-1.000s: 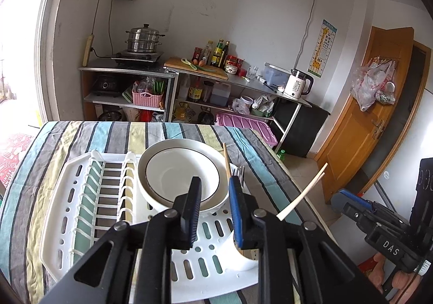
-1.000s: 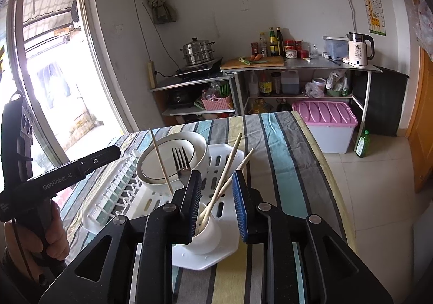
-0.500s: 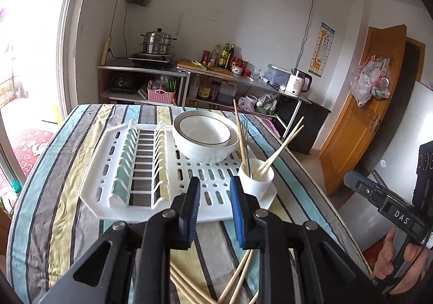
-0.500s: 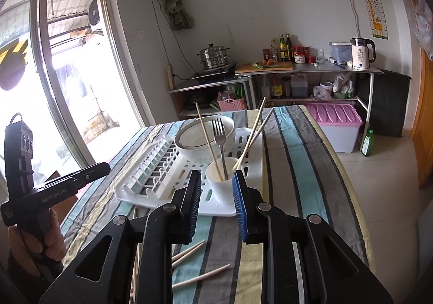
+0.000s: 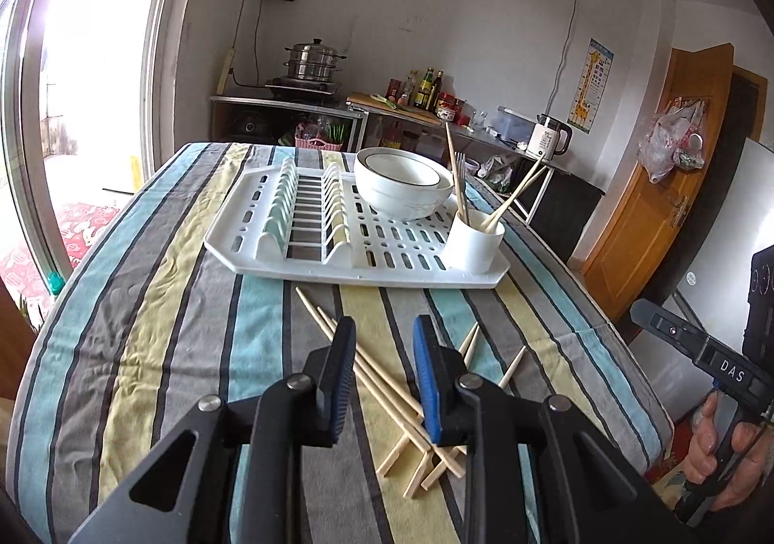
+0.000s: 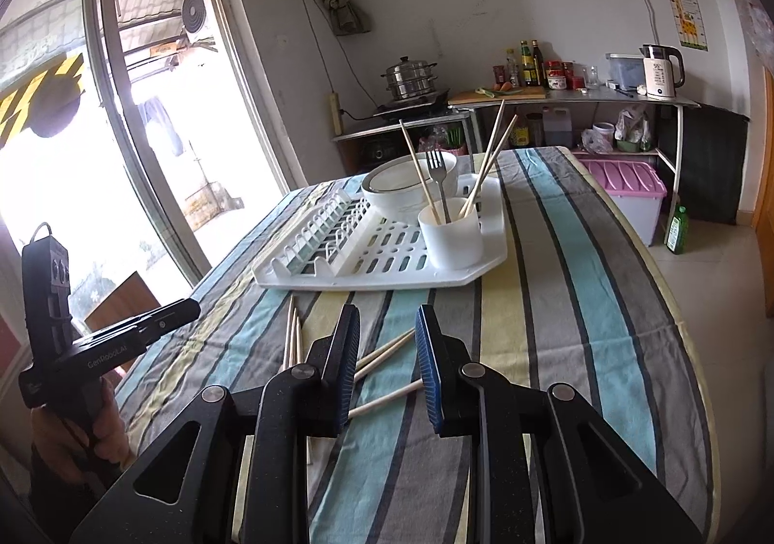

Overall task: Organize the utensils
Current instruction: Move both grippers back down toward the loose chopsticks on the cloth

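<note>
Both grippers had pulled back from the rack (image 5: 309, 270). Left wrist view: left gripper (image 5: 382, 340) parted, empty, over loose chopsticks (image 5: 387, 391). Right wrist view – right gripper (image 6: 387, 326) likewise unclenched, nothing held; cup (image 6: 452, 239) w/ fork (image 6: 438, 171) on rack.

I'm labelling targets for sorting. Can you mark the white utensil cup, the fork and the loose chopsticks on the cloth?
white utensil cup (image 6: 452, 236), right wrist view, front wall.
fork (image 6: 437, 166), right wrist view, the tines.
loose chopsticks (image 5: 387, 391), left wrist view, mid-shaft.
</note>
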Demonstrator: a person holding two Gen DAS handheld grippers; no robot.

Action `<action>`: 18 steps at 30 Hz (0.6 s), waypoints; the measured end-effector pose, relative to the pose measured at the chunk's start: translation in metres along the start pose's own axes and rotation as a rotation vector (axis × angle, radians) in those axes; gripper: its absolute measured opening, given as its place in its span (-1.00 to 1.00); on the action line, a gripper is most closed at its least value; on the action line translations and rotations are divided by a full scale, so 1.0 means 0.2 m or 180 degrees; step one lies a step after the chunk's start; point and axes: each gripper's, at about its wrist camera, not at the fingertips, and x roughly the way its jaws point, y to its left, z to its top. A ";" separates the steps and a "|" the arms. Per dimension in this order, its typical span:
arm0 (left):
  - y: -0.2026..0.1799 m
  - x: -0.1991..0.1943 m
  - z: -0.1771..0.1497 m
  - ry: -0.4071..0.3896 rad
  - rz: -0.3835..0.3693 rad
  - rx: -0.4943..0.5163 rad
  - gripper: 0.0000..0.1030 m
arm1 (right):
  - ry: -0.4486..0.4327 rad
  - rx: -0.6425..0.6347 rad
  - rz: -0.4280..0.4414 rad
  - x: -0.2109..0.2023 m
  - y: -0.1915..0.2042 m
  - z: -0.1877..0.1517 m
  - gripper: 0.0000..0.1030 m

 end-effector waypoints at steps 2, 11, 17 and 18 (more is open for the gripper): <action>0.02 -0.03 -0.04 0.0017 0.0003 -0.0035 -0.50 | 0.0032 -0.0013 0.0015 0.00 0.01 -0.03 -0.52; 0.06 -0.04 -0.14 0.0111 0.0051 -0.0130 -0.50 | 0.0137 0.0045 0.0053 0.01 0.01 -0.10 -0.52; 0.08 0.01 -0.14 0.0181 0.0097 -0.0158 -0.50 | 0.0273 0.0148 0.0007 0.08 -0.01 -0.13 -0.52; 0.08 0.02 -0.14 0.0188 0.0108 -0.0156 -0.50 | 0.0299 0.0179 -0.0005 0.09 -0.02 -0.14 -0.52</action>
